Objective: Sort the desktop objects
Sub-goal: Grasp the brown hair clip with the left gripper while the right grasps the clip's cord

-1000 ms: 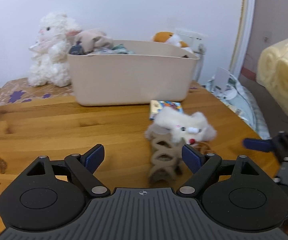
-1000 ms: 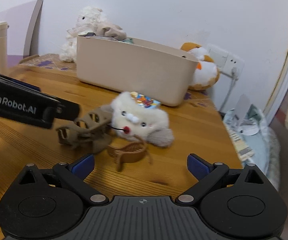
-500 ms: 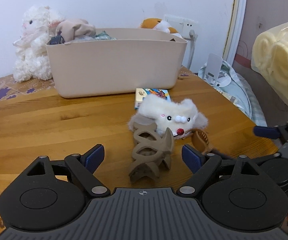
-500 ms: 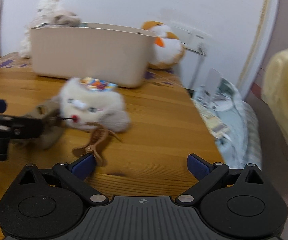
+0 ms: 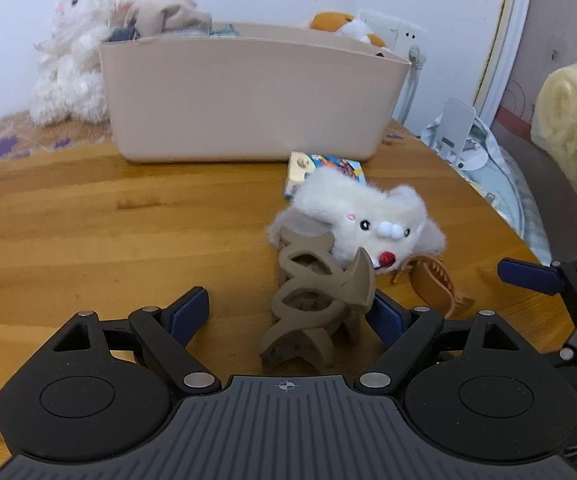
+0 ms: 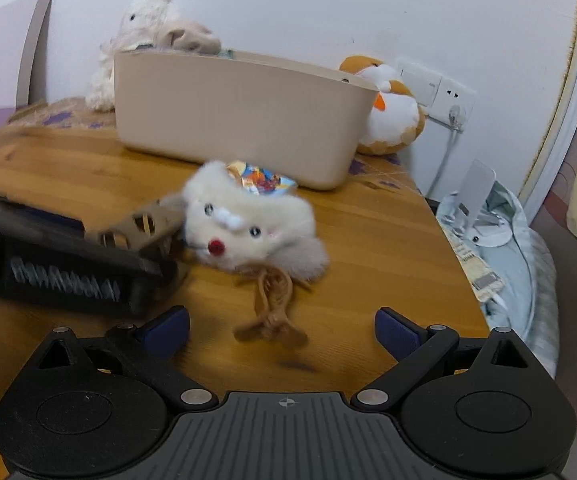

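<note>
- A white plush lamb (image 5: pixel 74 46) sits at the far left corner of the wooden surface (image 5: pixel 88 232), just beside the bin's left end.
- The beige plastic bin (image 5: pixel 248 96) stands along the far edge; a tan cloth item (image 5: pixel 168 16) pokes above its rim.
- The left gripper (image 5: pixel 288 312) has its jaws spread wide and holds nothing. The taupe hair claw clip (image 5: pixel 312 304) lies between them, nearer the right blue pad, though I cannot tell whether it touches. It is a matte brown-grey clip with openwork looping arms and curved teeth.
- A colourful printed card packet (image 5: pixel 328 166) lies flat just in front of the bin.
- A fluffy white plush face (image 5: pixel 364 224), with black eyes, white nose tufts and a red dot, rests against the far end of the taupe clip.
- A smaller caramel-brown hair claw clip (image 6: pixel 272 304) lies just in front of the plush, toward the surface's right edge.
- The right gripper (image 6: pixel 282 326) has its jaws wide apart and empty, the caramel clip just ahead of them.
- An orange-and-white plush toy (image 6: pixel 388 108) sits behind the bin's right end, by the wall socket (image 6: pixel 436 84).
</note>
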Demonstrator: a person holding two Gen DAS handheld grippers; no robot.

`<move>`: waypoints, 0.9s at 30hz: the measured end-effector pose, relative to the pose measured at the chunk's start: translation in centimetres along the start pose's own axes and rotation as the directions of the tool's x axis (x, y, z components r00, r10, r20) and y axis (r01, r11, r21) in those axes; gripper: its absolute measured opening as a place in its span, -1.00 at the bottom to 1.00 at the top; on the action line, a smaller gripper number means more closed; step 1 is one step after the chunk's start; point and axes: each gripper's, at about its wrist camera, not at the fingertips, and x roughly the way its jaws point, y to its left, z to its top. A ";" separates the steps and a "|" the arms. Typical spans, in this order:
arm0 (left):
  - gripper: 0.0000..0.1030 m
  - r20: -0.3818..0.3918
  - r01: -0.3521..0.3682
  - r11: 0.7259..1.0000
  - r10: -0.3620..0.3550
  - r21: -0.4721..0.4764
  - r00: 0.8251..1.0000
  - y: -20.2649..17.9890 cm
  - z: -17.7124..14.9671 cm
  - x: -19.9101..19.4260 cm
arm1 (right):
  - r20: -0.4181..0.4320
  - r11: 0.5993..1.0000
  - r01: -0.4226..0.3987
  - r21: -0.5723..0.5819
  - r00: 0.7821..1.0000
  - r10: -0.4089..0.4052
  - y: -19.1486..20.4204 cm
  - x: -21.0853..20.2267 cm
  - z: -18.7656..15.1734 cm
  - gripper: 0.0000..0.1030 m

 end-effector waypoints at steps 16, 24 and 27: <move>-0.03 0.031 0.011 1.000 -0.011 0.014 0.999 0.1 0.2 0.0 | 0.020 0.991 -0.024 0.132 1.000 0.022 -2.3 0.3 -0.3 -0.37; -0.09 0.023 0.015 0.999 -0.016 0.035 1.000 0.4 -0.5 -1.1 | 0.013 0.990 -0.018 0.142 1.000 0.017 -2.8 -0.7 -0.8 -0.66; -0.09 0.022 0.022 0.999 -0.023 0.034 1.000 0.6 -0.8 -1.6 | 0.011 0.989 -0.010 0.149 1.000 0.009 -3.1 -1.0 -1.1 -0.66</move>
